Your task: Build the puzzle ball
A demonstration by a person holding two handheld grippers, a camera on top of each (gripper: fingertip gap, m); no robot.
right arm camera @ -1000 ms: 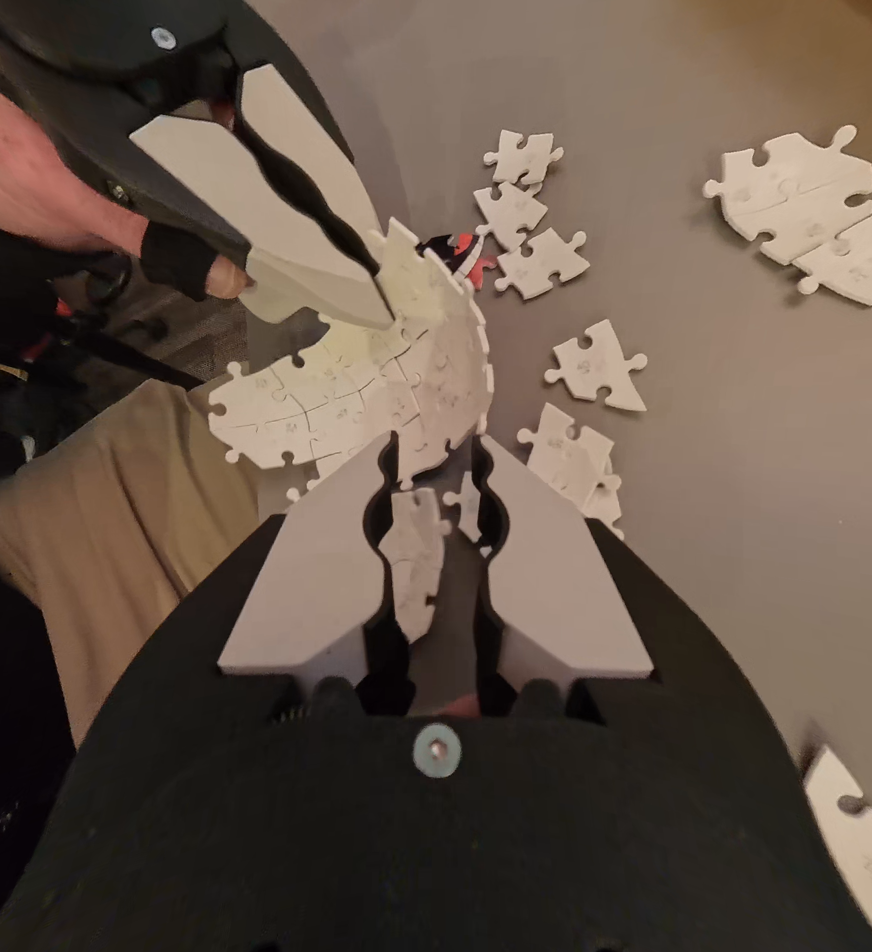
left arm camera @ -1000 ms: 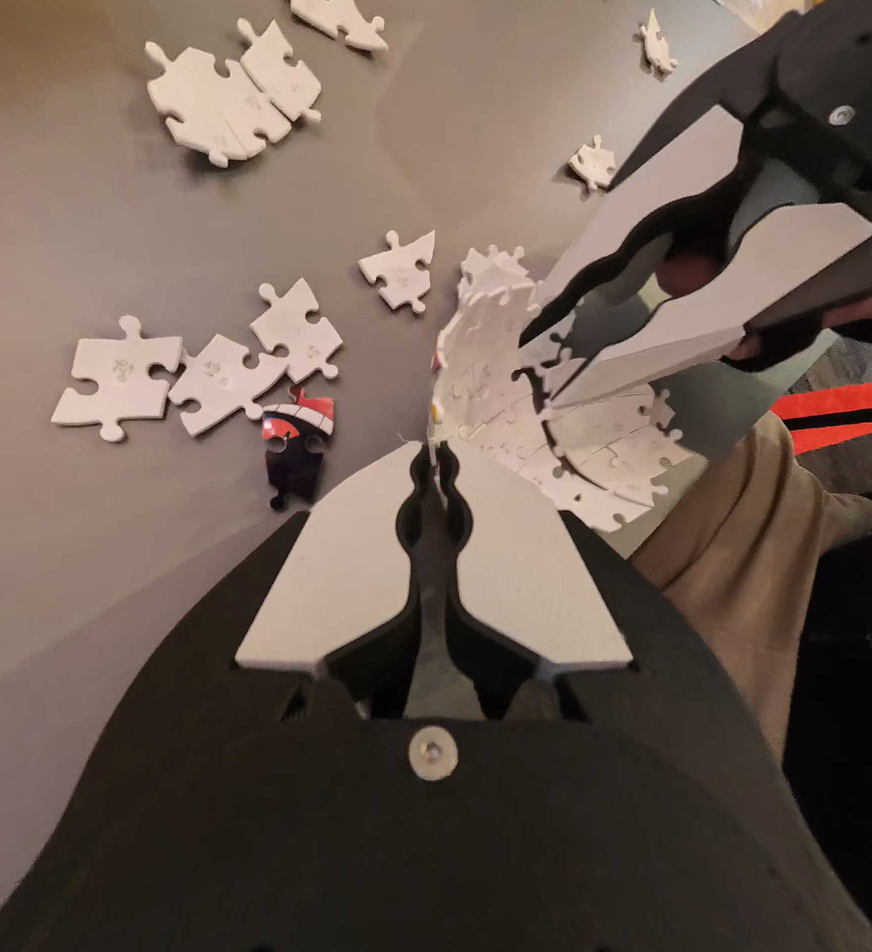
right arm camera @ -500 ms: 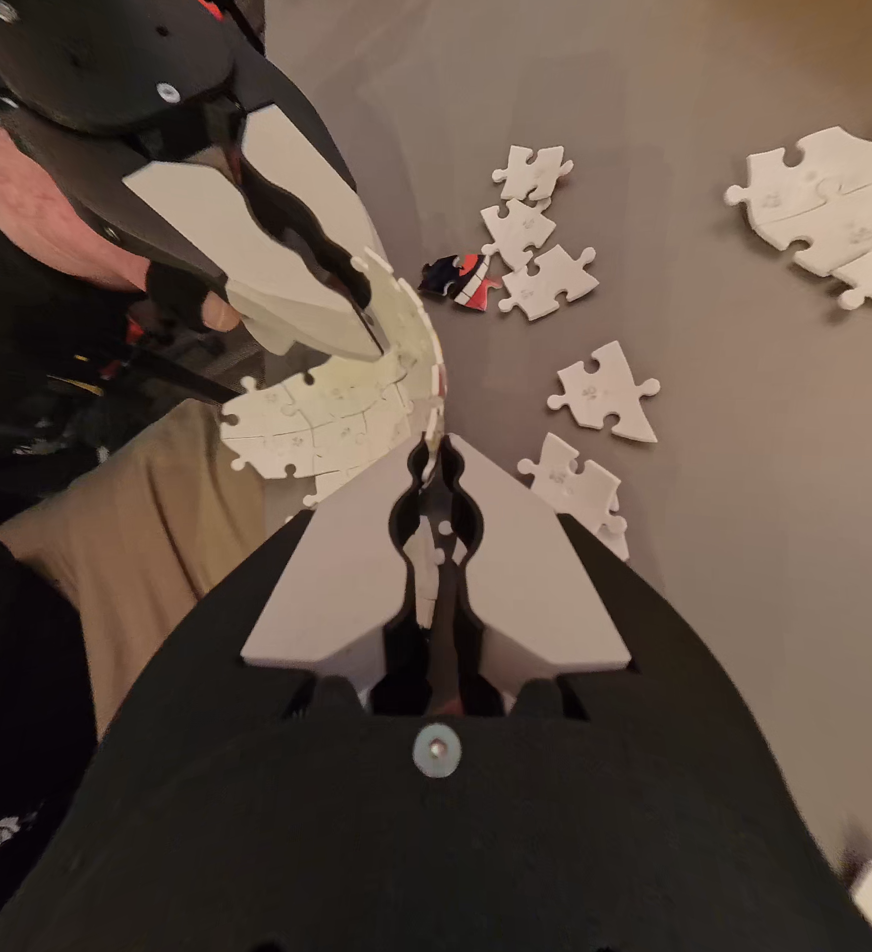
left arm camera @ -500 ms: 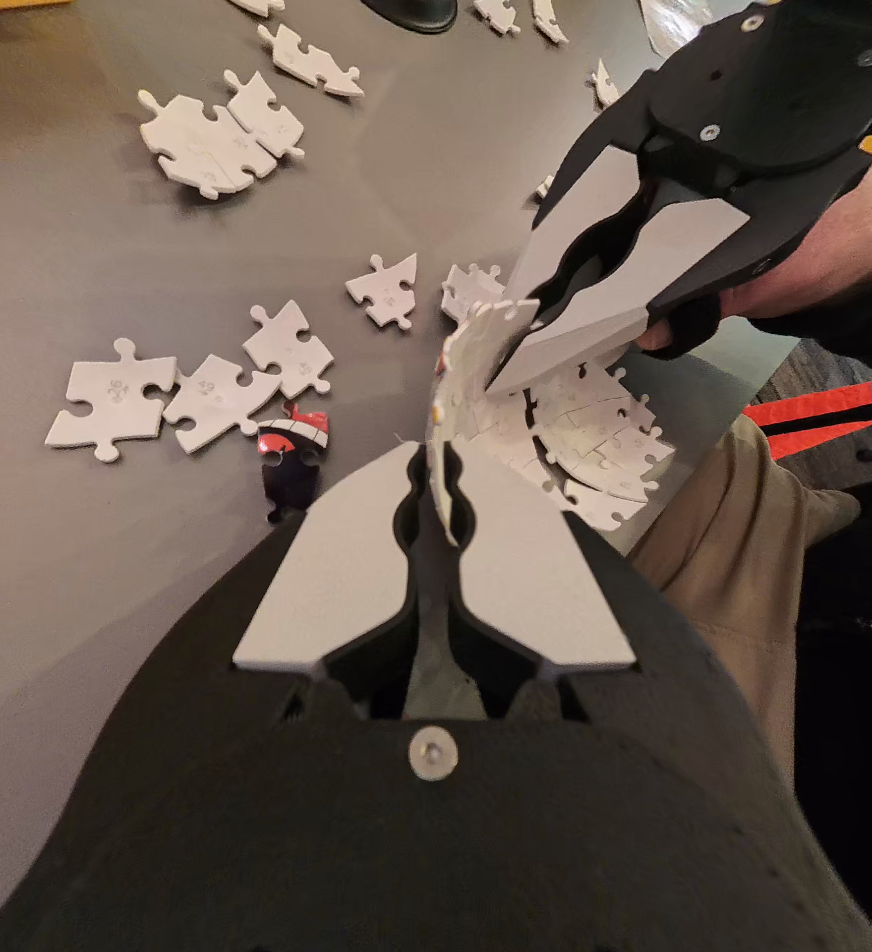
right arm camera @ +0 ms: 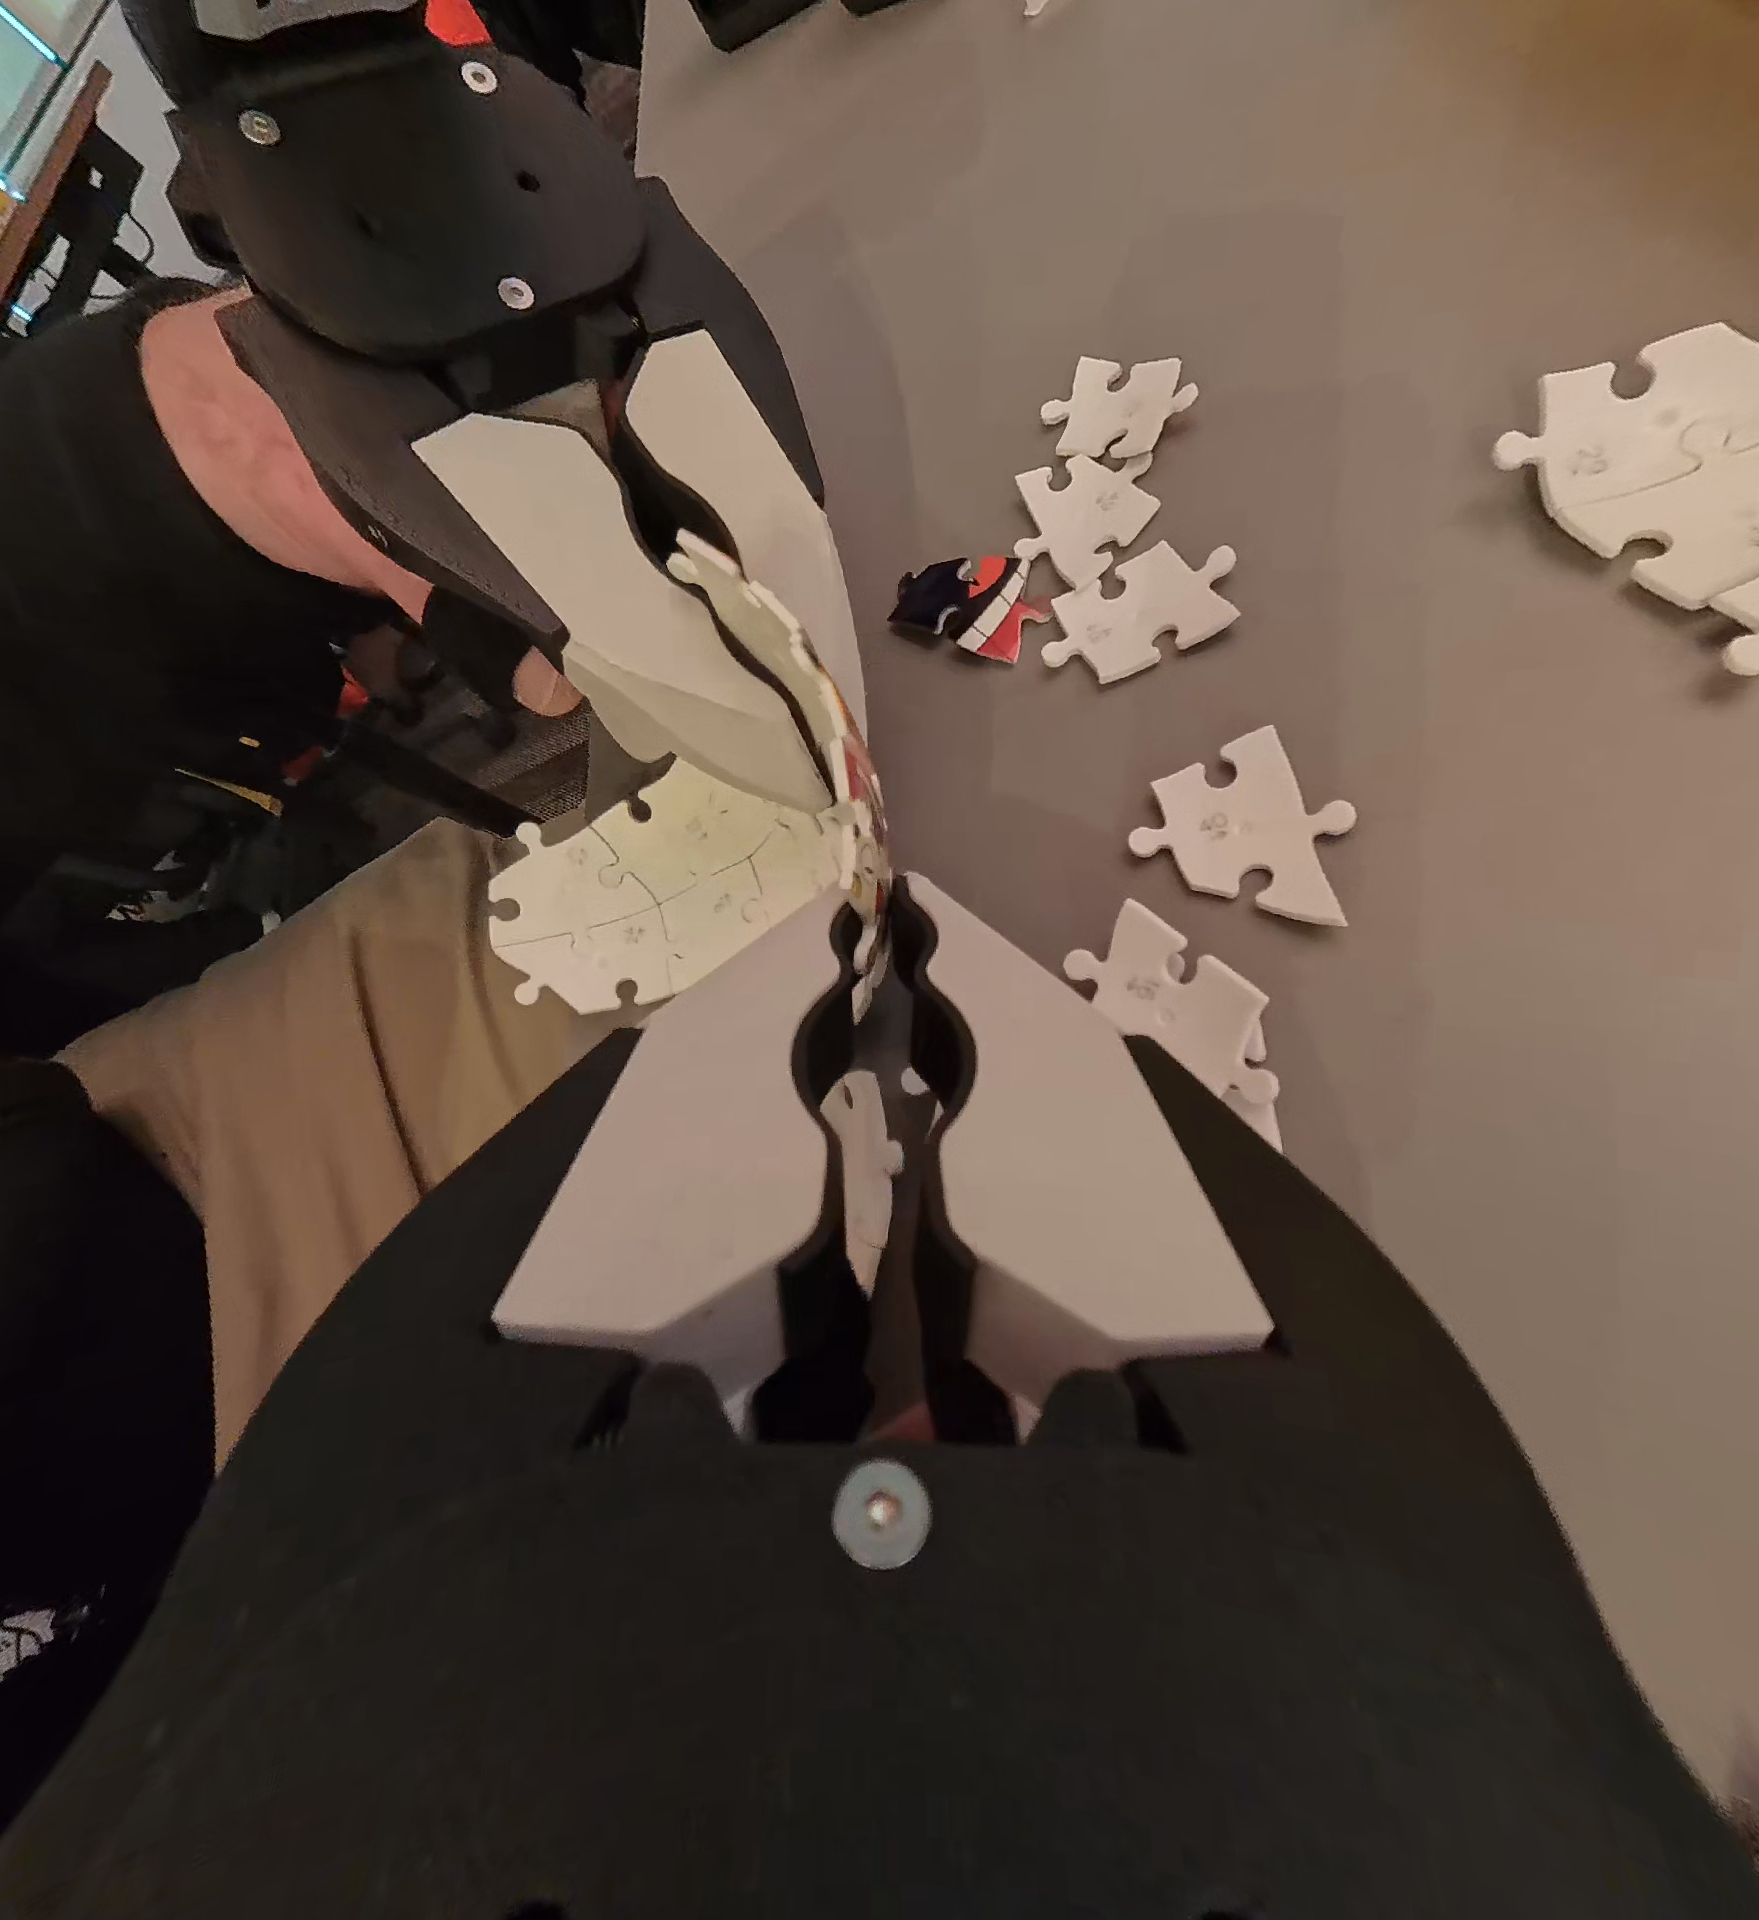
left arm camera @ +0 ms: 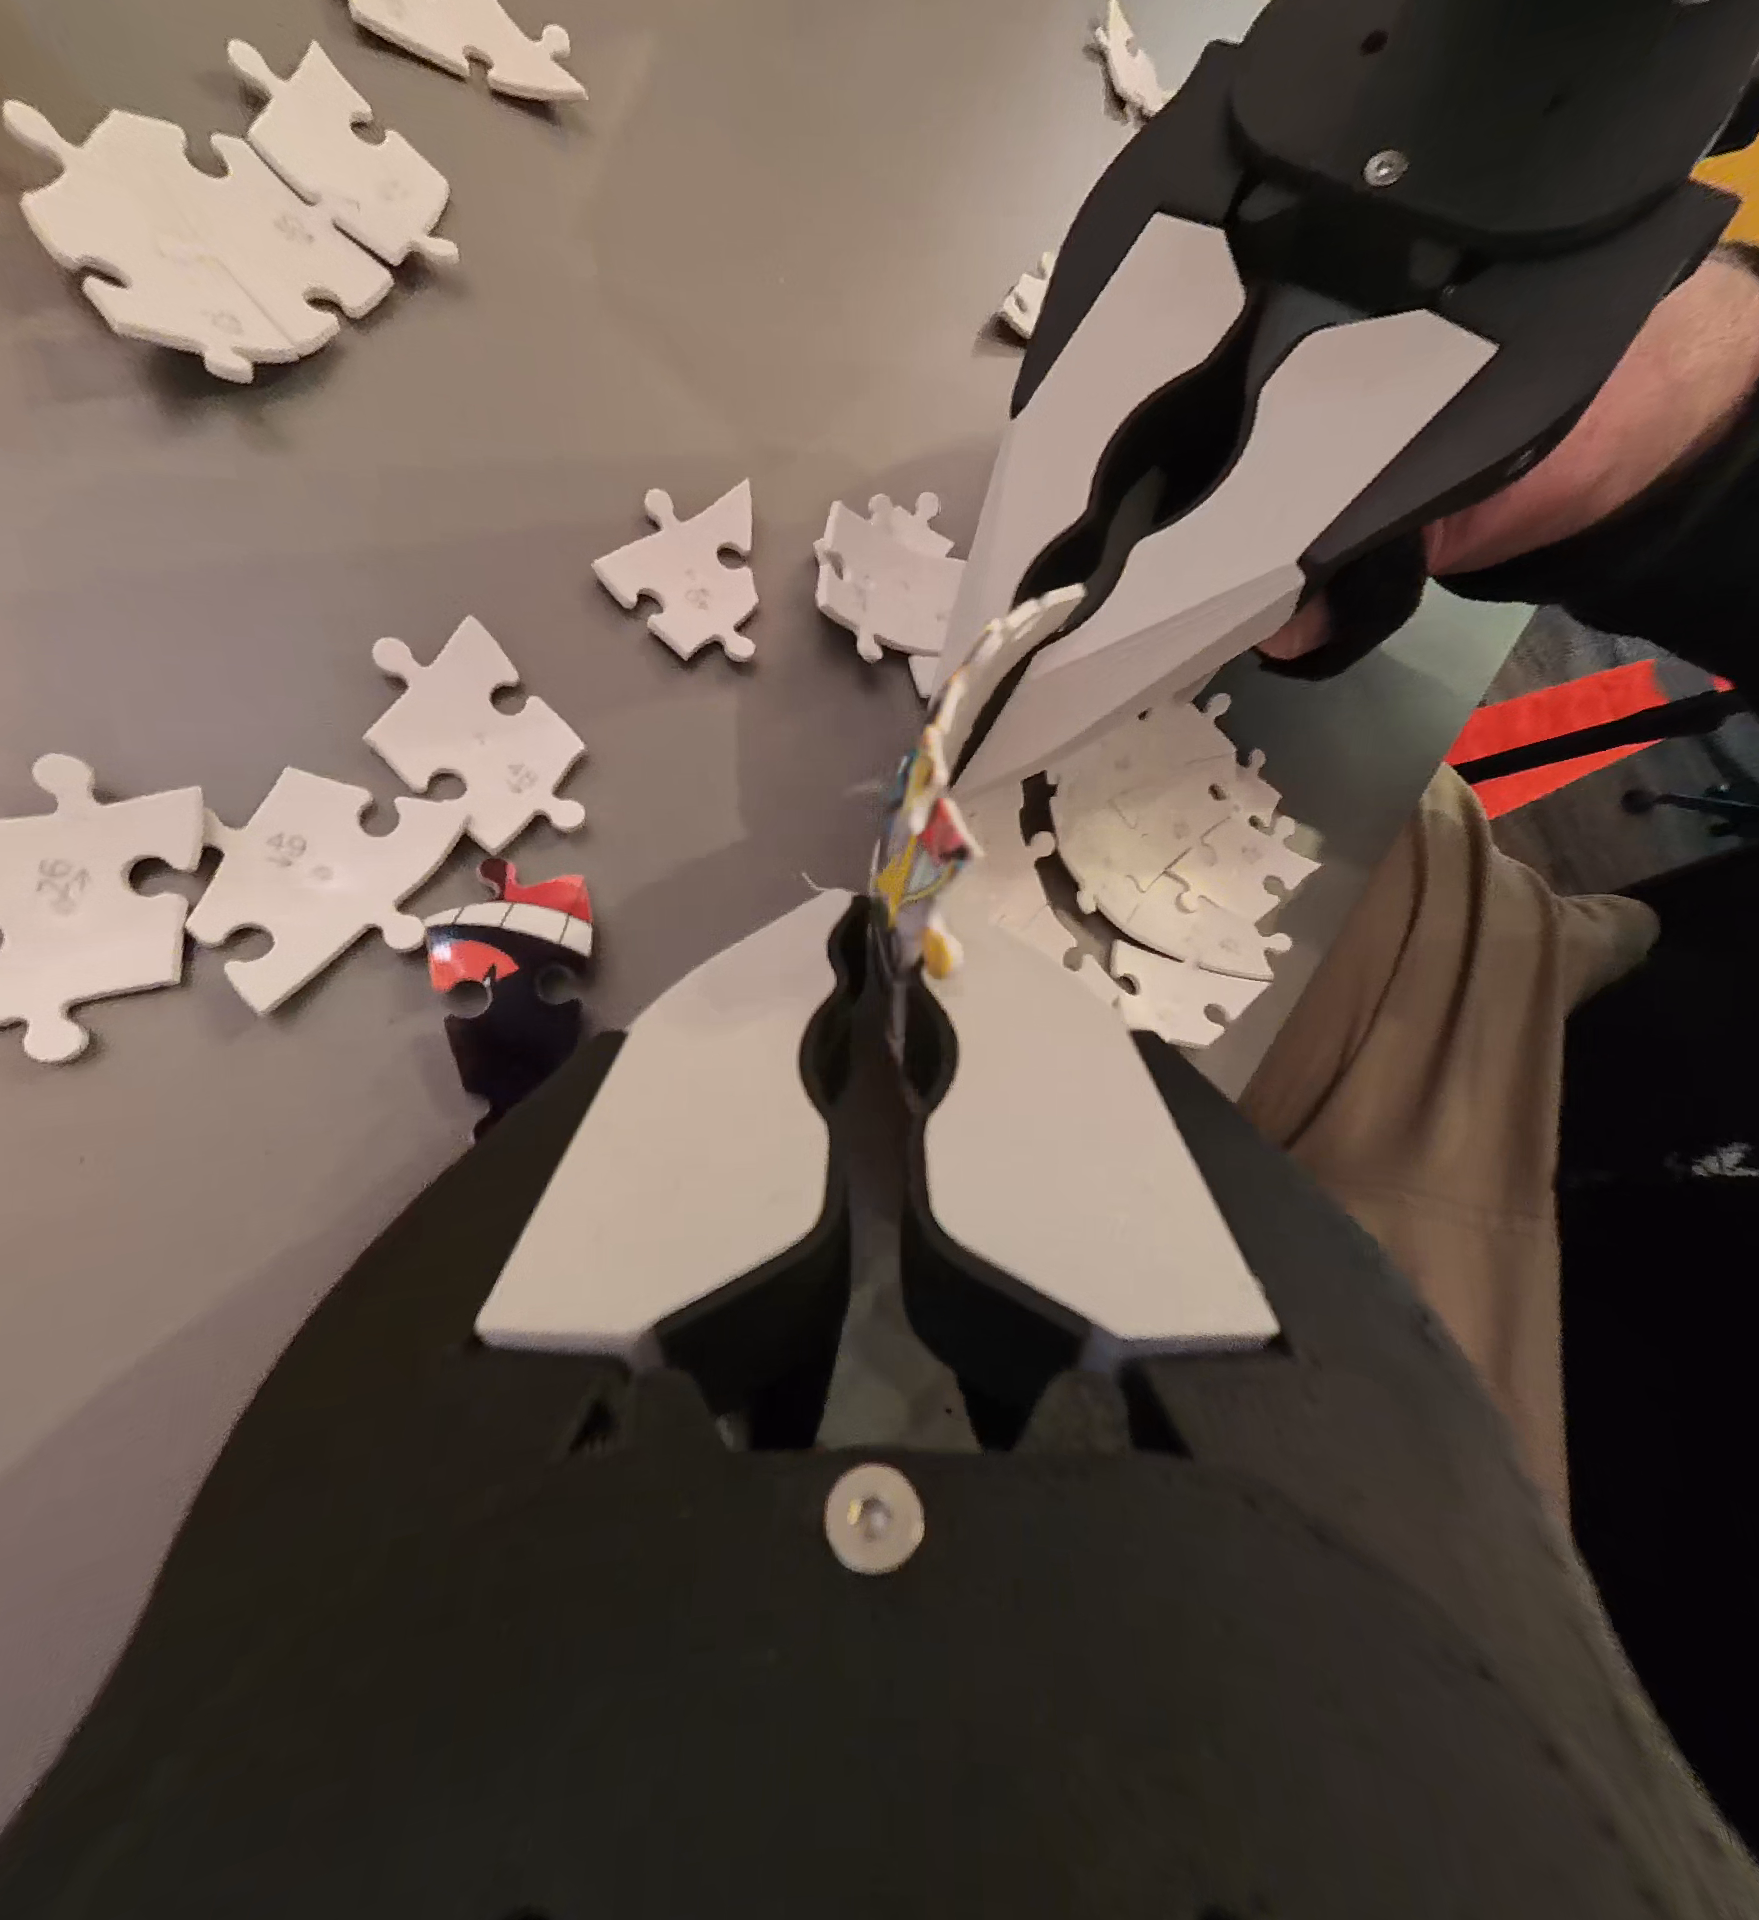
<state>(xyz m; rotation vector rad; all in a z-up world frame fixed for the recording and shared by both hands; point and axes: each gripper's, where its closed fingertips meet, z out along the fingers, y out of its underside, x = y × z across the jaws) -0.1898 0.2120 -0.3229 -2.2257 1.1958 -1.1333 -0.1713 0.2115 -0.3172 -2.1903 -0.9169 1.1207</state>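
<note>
At twelve o'clock from both fingers, the curved white puzzle-ball shell [left arm camera: 1155, 831] runs edge-on, clamped by left gripper [left arm camera: 896, 935] and right gripper [right arm camera: 880, 914] alike

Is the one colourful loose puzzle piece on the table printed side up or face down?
Printed side up: the colourful piece shows red, white and dark print, unlike the plain white pieces beside it.
</note>
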